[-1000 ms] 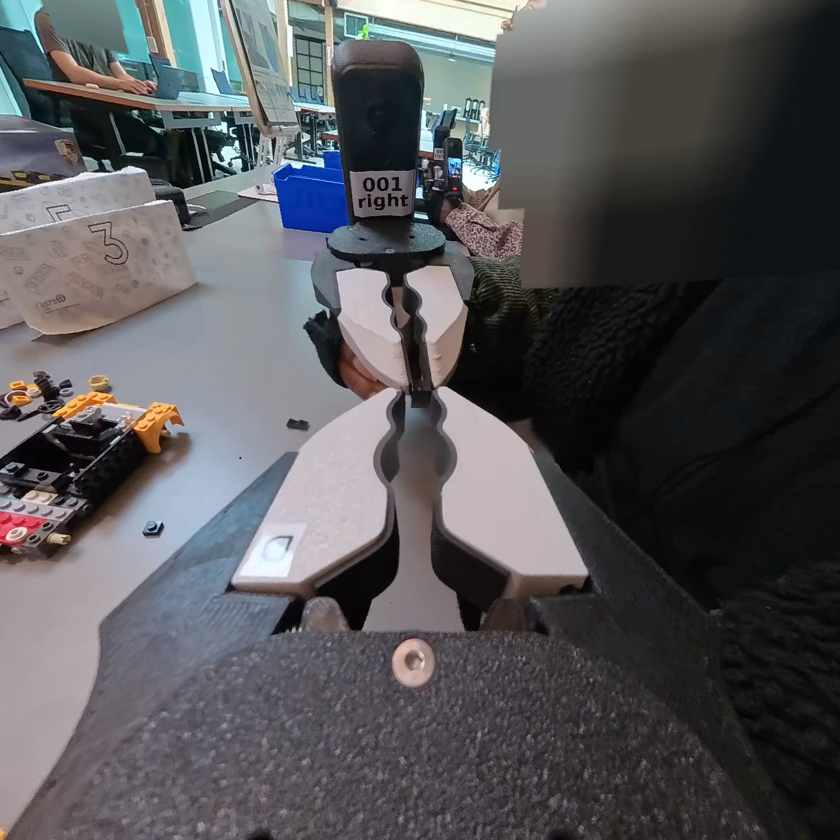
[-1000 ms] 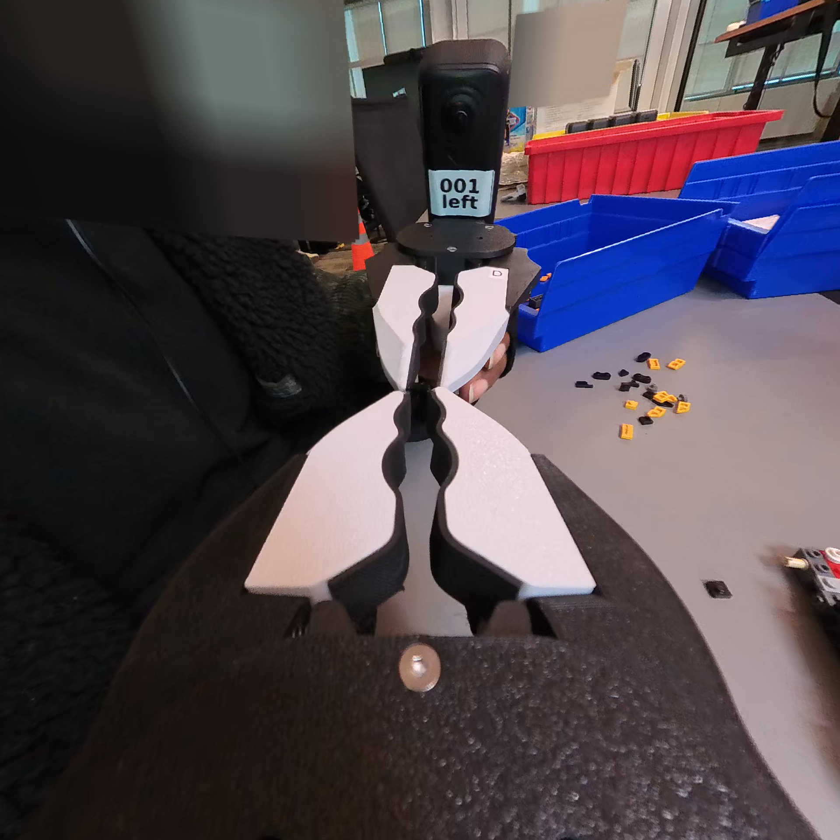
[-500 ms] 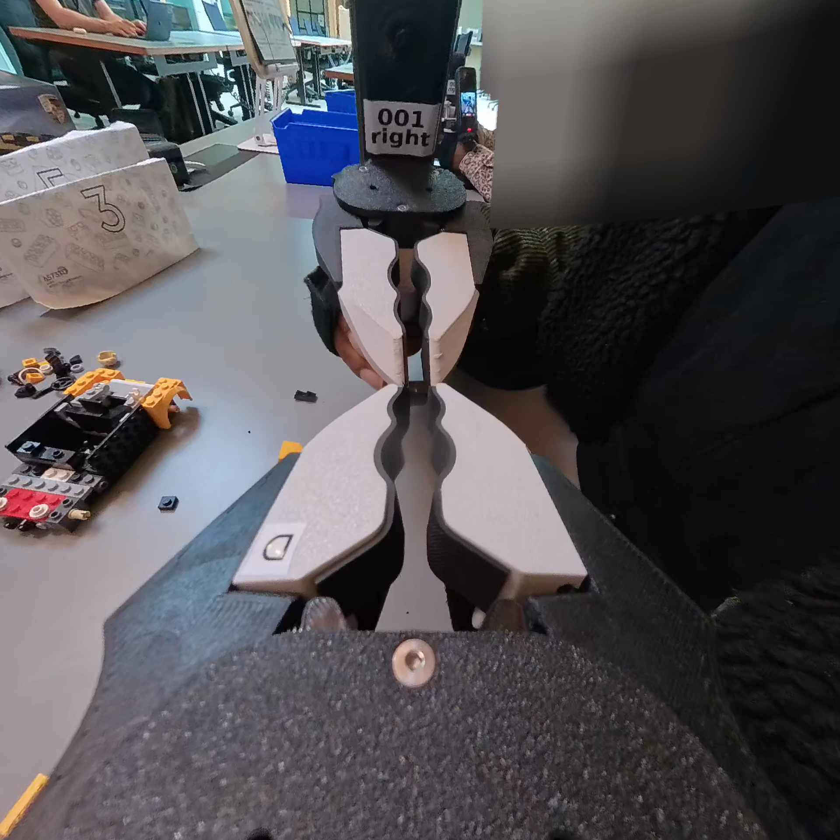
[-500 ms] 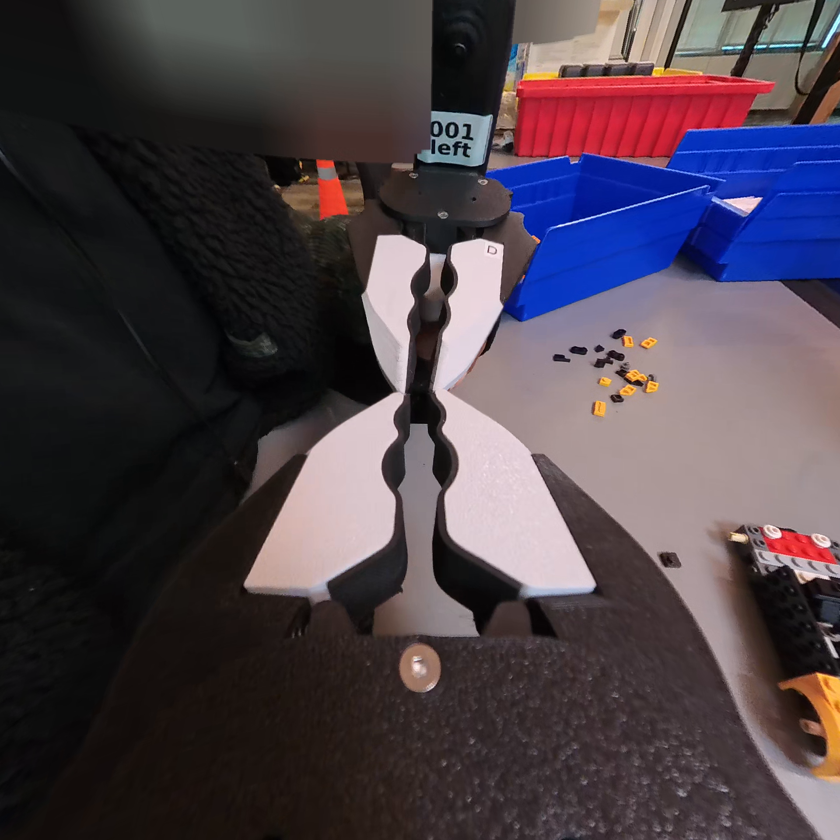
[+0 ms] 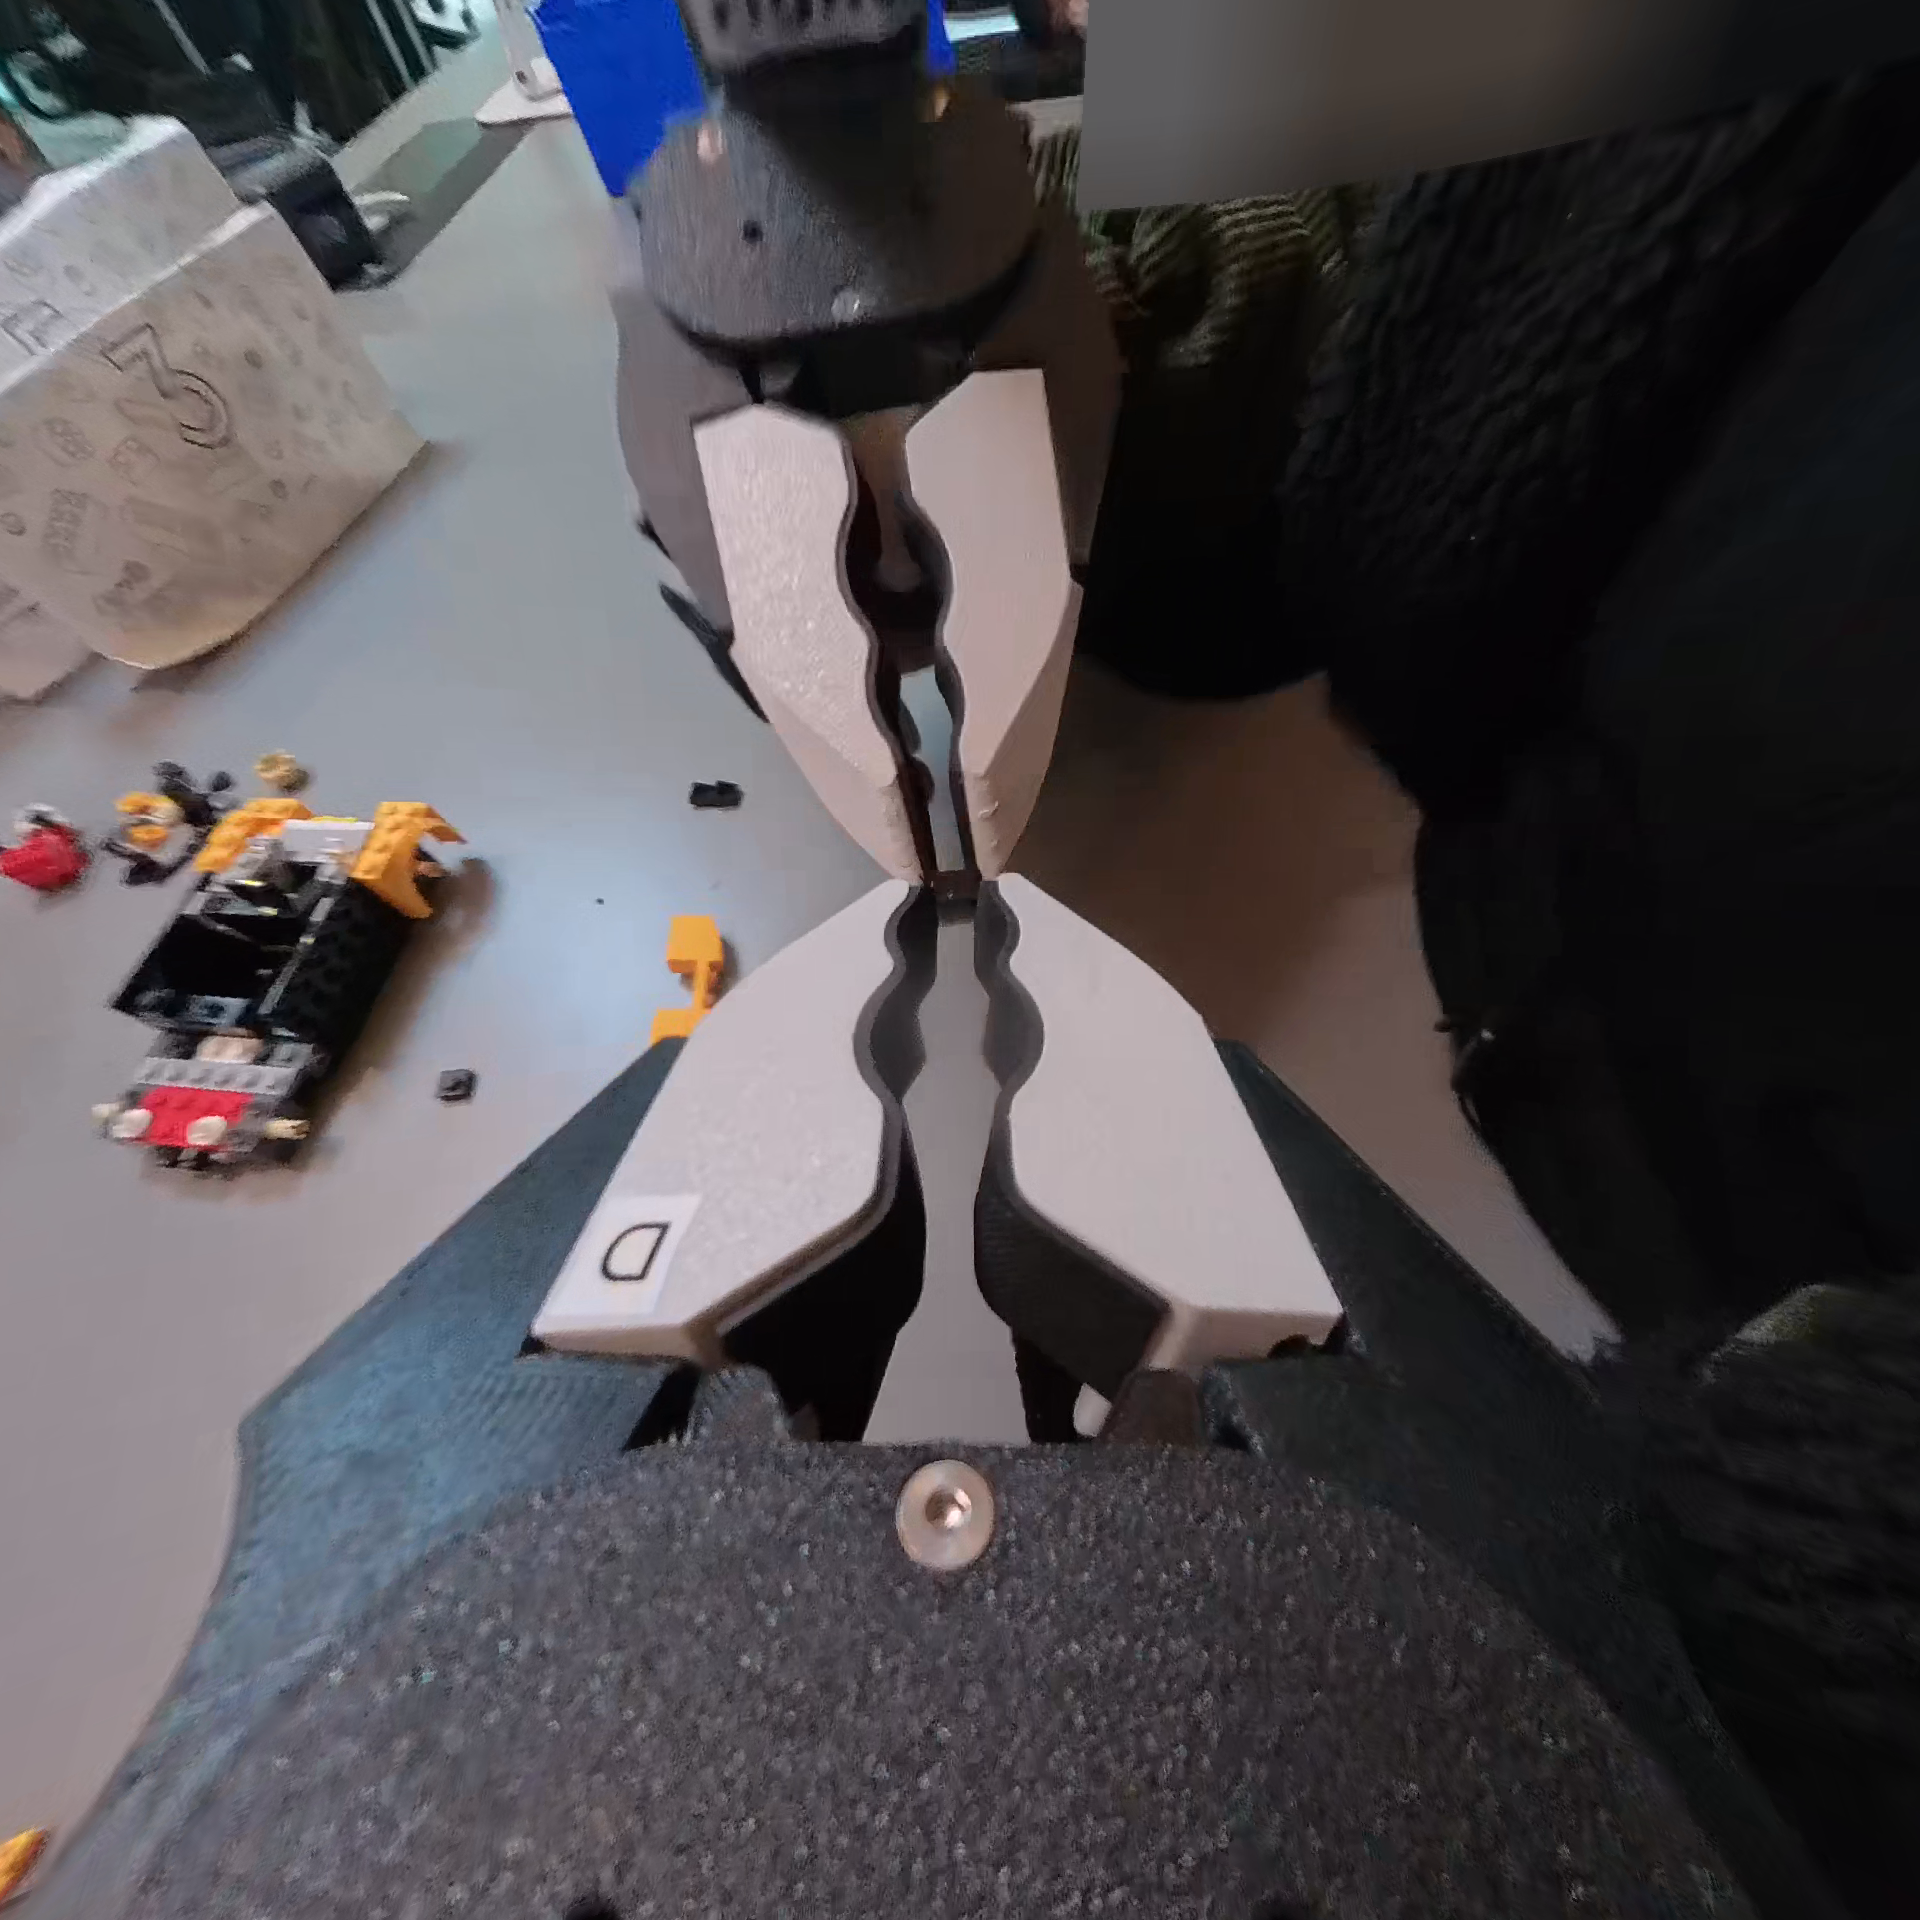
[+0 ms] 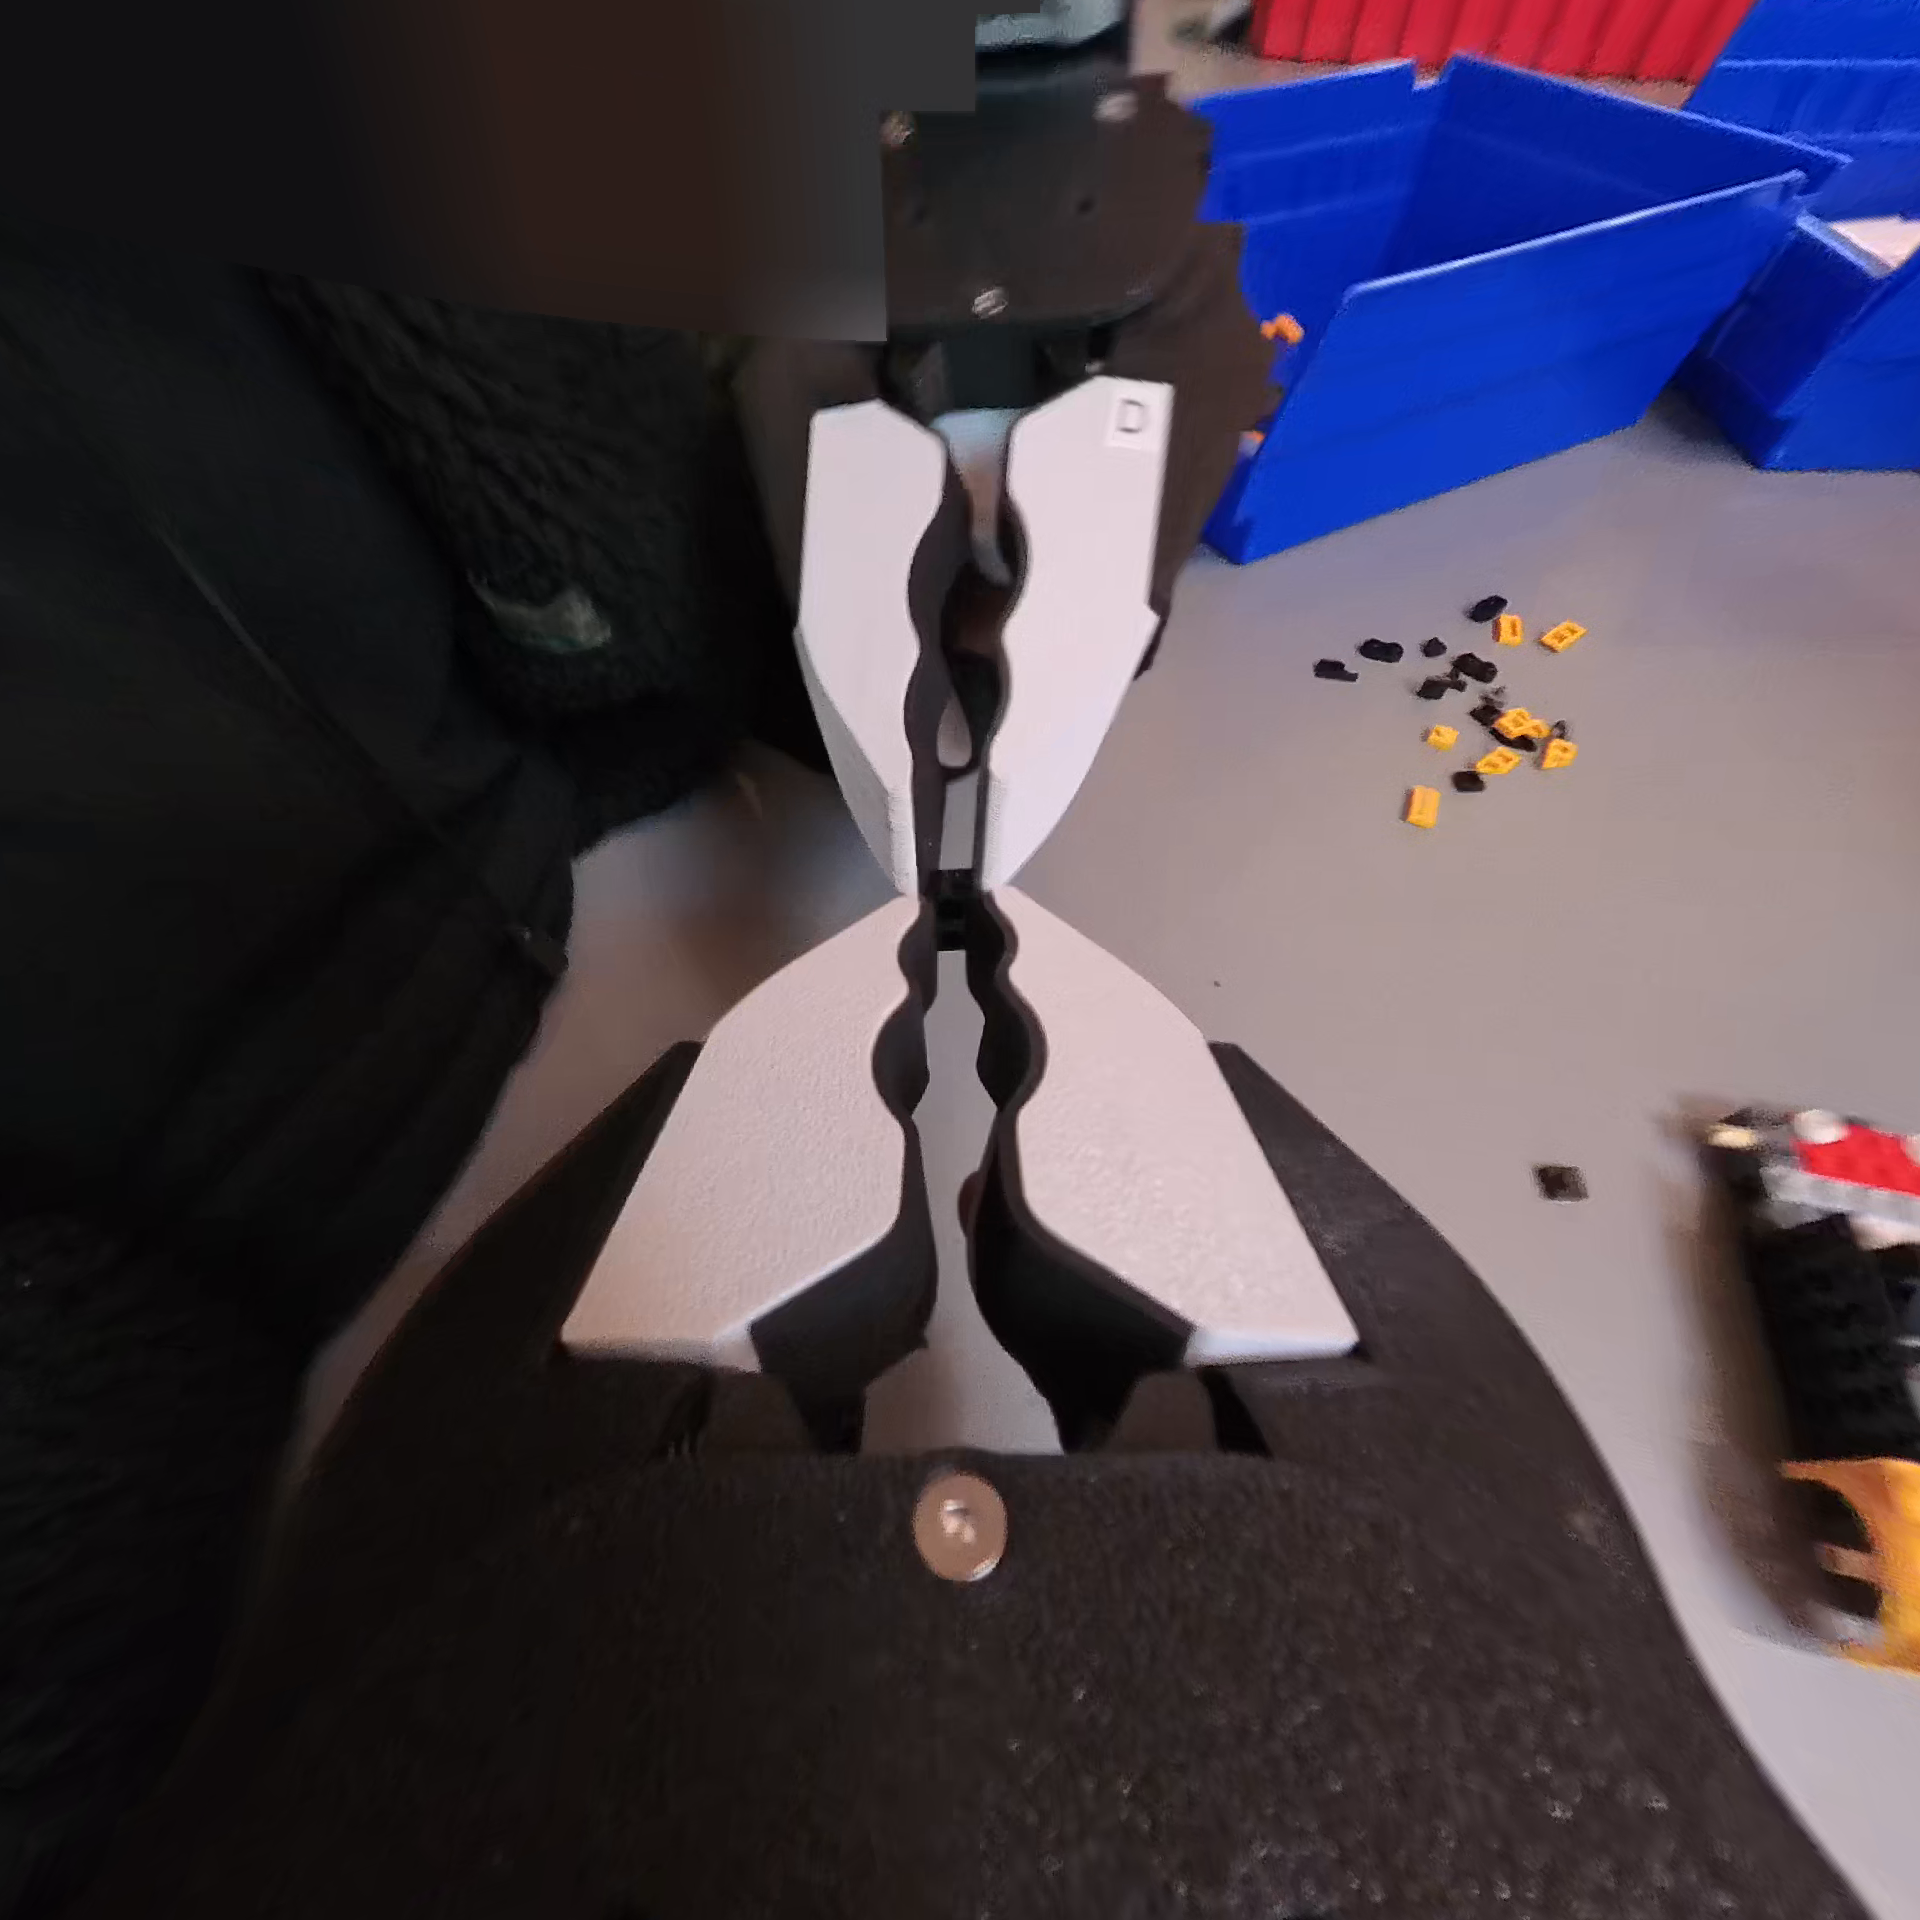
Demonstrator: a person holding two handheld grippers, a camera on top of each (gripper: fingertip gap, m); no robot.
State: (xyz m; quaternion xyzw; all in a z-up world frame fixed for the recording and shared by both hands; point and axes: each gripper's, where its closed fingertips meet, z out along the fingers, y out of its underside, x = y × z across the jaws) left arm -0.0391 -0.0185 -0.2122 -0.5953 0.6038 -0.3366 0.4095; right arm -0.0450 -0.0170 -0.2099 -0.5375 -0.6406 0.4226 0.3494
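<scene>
Grey tabletop (image 6: 1351,987) carries blue bins (image 6: 1507,343); one shows orange bits at its edge, the rest hidden; loose orange and black bricks (image 6: 1496,717) lie nearby; left gripper (image 5: 948,902) and right gripper (image 6: 954,914) meet tip to tip, each narrowly pinching a small black piece (image 6: 954,902).

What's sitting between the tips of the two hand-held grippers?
A small black piece, pinched where the right hand-held gripper and left hand-held gripper meet tip to tip, in both wrist views.
</scene>
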